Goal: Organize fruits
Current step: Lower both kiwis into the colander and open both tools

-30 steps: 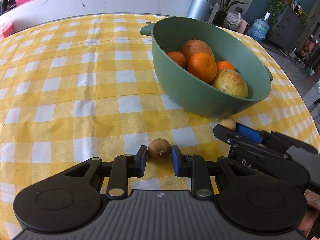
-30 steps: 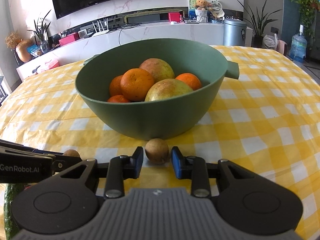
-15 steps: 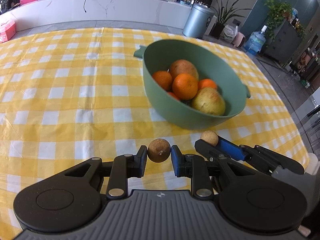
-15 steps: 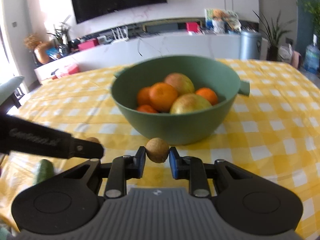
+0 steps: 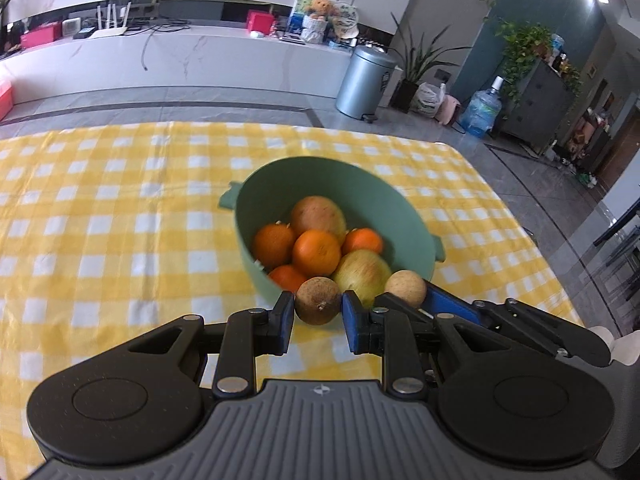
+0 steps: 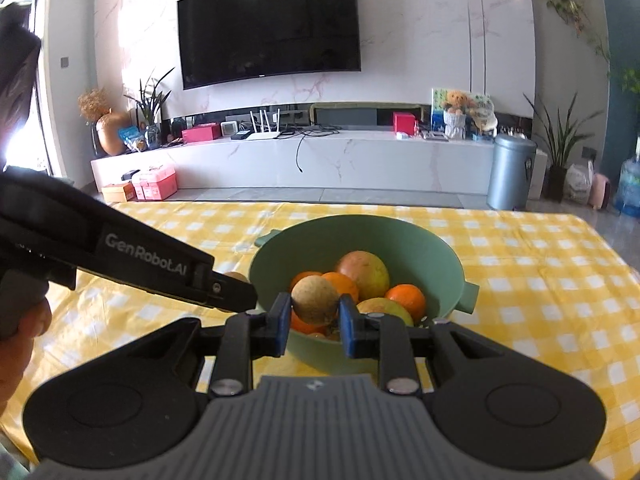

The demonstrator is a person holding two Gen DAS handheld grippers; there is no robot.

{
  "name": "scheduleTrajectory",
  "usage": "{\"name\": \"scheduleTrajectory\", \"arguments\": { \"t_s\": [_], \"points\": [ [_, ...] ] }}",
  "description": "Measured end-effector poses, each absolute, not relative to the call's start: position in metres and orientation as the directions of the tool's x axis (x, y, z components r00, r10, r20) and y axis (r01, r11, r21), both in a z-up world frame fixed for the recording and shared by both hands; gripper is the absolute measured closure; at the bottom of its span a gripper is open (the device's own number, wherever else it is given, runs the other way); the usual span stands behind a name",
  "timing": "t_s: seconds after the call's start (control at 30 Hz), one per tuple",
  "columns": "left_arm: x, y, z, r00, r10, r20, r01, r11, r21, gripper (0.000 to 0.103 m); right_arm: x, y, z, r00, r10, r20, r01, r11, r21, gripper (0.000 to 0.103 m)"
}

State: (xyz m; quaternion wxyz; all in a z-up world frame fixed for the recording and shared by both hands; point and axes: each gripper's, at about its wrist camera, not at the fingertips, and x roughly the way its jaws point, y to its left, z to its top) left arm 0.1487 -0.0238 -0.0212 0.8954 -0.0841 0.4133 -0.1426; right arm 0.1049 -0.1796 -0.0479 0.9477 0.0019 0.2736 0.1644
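I've got each gripper clamped on a small brown fruit, left gripper on one, right gripper on another, both poised by the green bowl's near rim, probably high enough to drop them in.

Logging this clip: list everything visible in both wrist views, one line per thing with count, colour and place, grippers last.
bowl: 1, green, on the table, ahead of both grippers
oranges: 4 showing, orange, inside the bowl
large fruits: 2, yellow-red, inside the bowl
small round fruits: 2, brown, one in each gripper, raised near the bowl
tablecloth: 1, yellow and white check, covering the table
television: 1, black, on the far wall
bin: 1, silver, on the floor beyond the table
water bottle: 1, blue, on the floor at right
left gripper: black with blue pads, shut on a small fruit
right gripper: black with blue pads, shut on a small fruit
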Motion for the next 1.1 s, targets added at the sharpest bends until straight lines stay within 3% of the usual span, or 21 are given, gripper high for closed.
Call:
{"name": "scheduleTrajectory", "arguments": {
  "t_s": [1.1],
  "points": [
    [0.208, -0.040, -0.060, 0.541, -0.307, -0.783, 0.277, 0.944, -0.179, 0.073, 0.159, -0.163, -0.079, 0.715, 0.282, -0.639, -0.321, 0.945, 0.059, 0.082]
  ]
}}
